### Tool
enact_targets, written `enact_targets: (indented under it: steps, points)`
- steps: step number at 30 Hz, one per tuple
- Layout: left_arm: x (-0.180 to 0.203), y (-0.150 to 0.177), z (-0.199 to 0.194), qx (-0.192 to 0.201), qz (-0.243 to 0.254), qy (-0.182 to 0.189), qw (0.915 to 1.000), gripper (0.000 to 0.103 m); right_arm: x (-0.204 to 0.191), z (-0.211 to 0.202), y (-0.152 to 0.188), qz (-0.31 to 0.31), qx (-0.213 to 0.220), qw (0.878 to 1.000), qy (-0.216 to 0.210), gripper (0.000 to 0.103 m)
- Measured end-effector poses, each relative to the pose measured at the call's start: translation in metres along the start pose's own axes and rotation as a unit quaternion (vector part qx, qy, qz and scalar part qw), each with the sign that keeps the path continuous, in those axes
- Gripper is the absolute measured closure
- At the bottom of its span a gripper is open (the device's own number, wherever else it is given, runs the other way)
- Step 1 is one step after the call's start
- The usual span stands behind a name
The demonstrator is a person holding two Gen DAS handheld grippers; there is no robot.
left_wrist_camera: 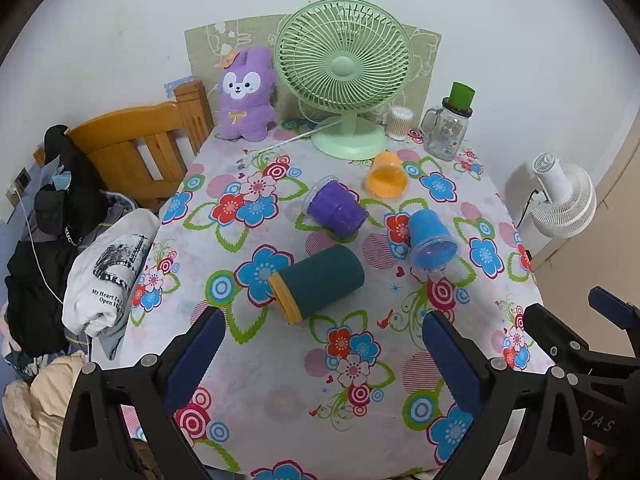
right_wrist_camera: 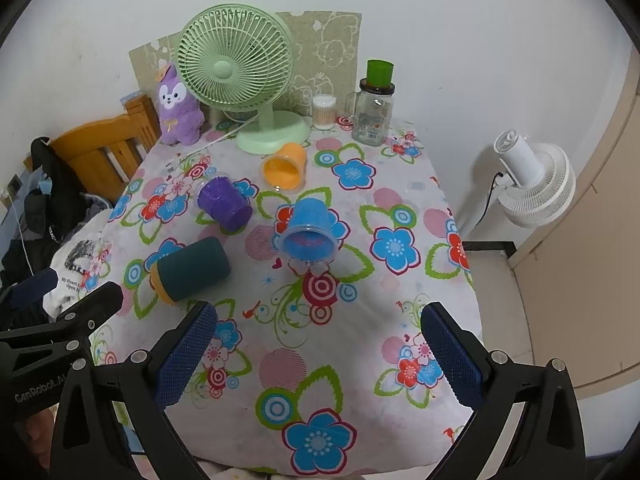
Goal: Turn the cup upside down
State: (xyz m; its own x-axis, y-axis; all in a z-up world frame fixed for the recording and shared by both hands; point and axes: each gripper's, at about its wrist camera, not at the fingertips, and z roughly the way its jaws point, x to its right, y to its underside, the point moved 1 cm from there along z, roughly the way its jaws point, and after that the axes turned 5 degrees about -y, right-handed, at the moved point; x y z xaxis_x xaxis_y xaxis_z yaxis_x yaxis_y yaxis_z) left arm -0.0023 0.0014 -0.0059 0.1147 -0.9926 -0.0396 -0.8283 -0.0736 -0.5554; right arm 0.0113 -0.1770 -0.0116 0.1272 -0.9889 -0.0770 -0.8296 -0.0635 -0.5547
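Two tongs hover over the near edge of the flowered tabletop (right_wrist_camera: 400,208): the left tongs (left_wrist_camera: 324,354) and the right tongs (right_wrist_camera: 320,354), each spread wide with nothing between its blue pads. Beyond them lie four cups, all on their sides. Nearest is the dark teal cup (left_wrist_camera: 320,280) with a yellow rim, then the blue cup (right_wrist_camera: 310,228) with its mouth toward the cameras, the purple cup (left_wrist_camera: 336,208) and the orange cup (right_wrist_camera: 285,167). At the far edge stand one green desk fan (left_wrist_camera: 344,76), one purple plush rabbit (left_wrist_camera: 246,96), one glass jar (right_wrist_camera: 372,114) carrying a fifth, green cup, and one cotton-swab tub (right_wrist_camera: 324,112). One white fan (right_wrist_camera: 532,180) stands off the tabletop, right.
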Motion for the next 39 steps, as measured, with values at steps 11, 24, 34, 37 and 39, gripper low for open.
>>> enact_targets:
  steps: [11,24,34,37,39]
  points:
    - [0.001,-0.004,0.007,-0.011,0.006,-0.001,0.9999,0.003,0.001,0.007,0.002,0.001,-0.008,1.0,-0.009,0.0]
    - [0.007,-0.009,0.018,-0.021,0.007,-0.009,0.9997,0.003,0.003,0.018,-0.008,-0.007,-0.018,0.999,-0.026,0.0]
    - [0.011,-0.032,0.036,-0.036,-0.001,-0.016,0.9992,0.003,0.01,0.04,-0.035,-0.031,-0.023,0.999,-0.037,0.0]
    - [0.012,-0.041,0.047,-0.043,-0.012,-0.019,0.9988,0.003,0.013,0.049,-0.047,-0.037,-0.019,0.998,-0.037,0.001]
    - [0.012,-0.046,0.055,-0.049,-0.019,-0.024,0.9984,0.003,0.015,0.056,-0.054,-0.041,-0.018,0.998,-0.034,0.001]
